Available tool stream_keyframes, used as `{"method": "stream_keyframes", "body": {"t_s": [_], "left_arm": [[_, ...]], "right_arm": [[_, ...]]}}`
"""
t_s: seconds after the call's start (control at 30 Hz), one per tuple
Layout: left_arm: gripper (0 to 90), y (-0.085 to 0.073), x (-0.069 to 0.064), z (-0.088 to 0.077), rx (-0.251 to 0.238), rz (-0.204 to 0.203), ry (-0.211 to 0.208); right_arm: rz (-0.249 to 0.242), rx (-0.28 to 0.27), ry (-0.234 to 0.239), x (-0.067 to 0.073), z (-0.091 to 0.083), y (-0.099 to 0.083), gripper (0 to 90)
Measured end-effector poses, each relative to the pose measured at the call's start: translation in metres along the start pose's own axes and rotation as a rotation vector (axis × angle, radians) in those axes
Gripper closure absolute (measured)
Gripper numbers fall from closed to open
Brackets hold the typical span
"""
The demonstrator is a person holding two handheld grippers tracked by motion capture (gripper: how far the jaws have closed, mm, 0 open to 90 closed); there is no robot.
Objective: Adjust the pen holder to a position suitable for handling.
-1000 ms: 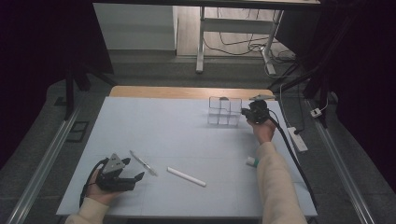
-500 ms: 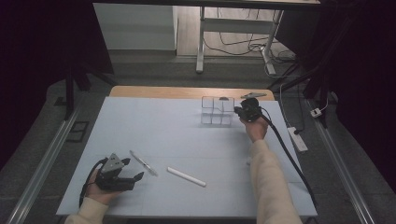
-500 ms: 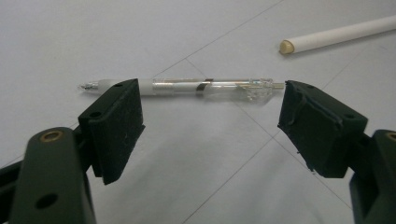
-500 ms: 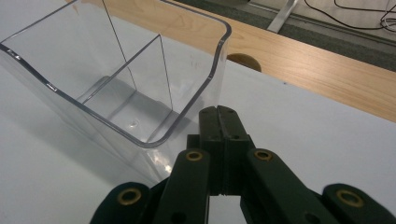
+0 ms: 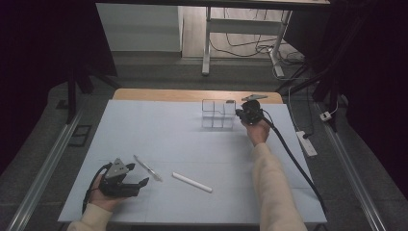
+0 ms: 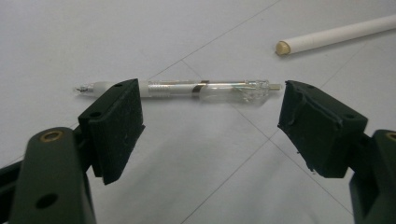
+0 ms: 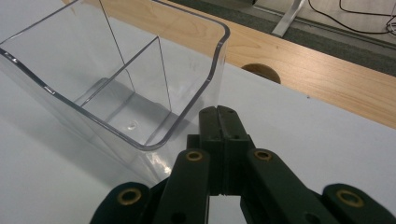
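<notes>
1. A pale blue-grey table surface (image 5: pixel 159 125) carries a clear plastic pen with a white grip and metal tip (image 6: pixel 187 88), a white stick with a tan end (image 5: pixel 192 182), and a clear plastic organiser box with inner dividers (image 5: pixel 218 114).
2. The left gripper (image 5: pixel 139 185) rests near the surface's front left corner, its jaws spread wide with nothing between the pads.
3. The pen lies just beyond those jaws. In the left gripper view its long axis runs crosswise, from one pad to the other, so the jaws line up with its ends rather than its sides. A turn of the wrist looks needed before closing on the barrel.
4. The left hand is much the nearer to the pen; the right is well apart, at the far edge.
5. The pen's barrel is see-through, showing the ink tube and a dark band at its middle.
6. The right gripper (image 7: pixel 218 122) has its jaws pressed together, holding nothing, with its tip just beside the box's curved right wall.
7. The white stick lies to the right of the pen, near the front edge.
</notes>
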State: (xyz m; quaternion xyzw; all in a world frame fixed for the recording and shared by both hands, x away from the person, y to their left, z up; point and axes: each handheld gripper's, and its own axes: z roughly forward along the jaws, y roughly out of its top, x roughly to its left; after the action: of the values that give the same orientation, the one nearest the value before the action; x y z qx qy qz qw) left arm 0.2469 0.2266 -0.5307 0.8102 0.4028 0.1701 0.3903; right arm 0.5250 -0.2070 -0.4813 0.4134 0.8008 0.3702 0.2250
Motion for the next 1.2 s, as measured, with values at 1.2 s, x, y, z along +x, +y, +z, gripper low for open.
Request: {"method": "stream_keyframes", "body": {"t_s": [1.2], "left_arm": [[22.3,0.000,0.001,0.001,0.002,-0.003,-0.001]], "right_arm": [[-0.007,-0.007,0.049,0.026,0.018,0.013,89.2]]}}
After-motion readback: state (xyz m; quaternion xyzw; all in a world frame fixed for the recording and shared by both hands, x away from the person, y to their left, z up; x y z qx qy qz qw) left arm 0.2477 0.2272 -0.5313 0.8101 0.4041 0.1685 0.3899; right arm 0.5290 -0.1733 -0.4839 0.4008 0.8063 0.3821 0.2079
